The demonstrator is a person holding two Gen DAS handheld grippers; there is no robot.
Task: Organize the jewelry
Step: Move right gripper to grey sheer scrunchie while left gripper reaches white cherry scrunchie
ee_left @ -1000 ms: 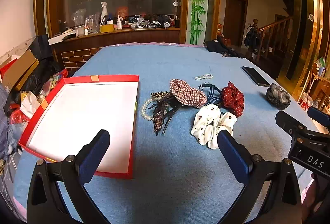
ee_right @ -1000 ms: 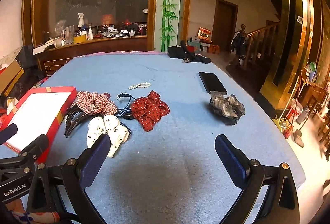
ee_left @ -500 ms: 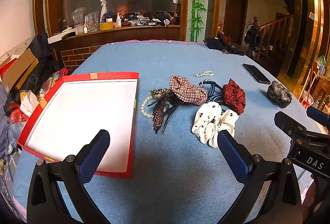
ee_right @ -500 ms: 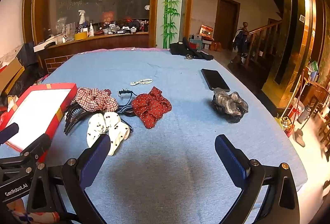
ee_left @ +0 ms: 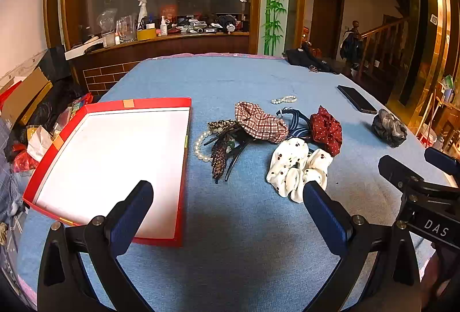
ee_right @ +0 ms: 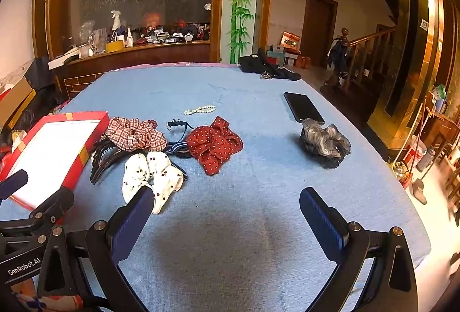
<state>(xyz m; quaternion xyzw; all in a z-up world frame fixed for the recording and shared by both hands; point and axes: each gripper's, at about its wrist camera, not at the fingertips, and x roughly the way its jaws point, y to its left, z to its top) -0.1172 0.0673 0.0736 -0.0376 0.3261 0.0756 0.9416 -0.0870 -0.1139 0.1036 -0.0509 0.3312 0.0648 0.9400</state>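
Observation:
A red box with a white floor (ee_left: 115, 156) lies at the left on the blue tablecloth; it also shows in the right wrist view (ee_right: 54, 151). Beside it is a heap: a pearl bracelet (ee_left: 201, 145), dark hair clips (ee_left: 224, 151), a plaid scrunchie (ee_left: 258, 123), a white dotted scrunchie (ee_left: 296, 168), a red dotted scrunchie (ee_left: 326, 130). A small bead bracelet (ee_left: 283, 99) lies farther back. A grey scrunchie (ee_right: 325, 142) lies alone at the right. My left gripper (ee_left: 227, 197) is open and empty, short of the heap. My right gripper (ee_right: 224, 205) is open and empty above bare cloth.
A black phone (ee_right: 303, 107) lies behind the grey scrunchie. Dark cloth with keys (ee_right: 267, 69) sits at the table's far edge. A cluttered counter (ee_left: 161, 33) stands behind. The table drops off at the right toward a staircase (ee_right: 368, 53).
Both grippers have drawn back and lifted slightly; the objects sit a little lower in both views. Nothing on the table has moved.

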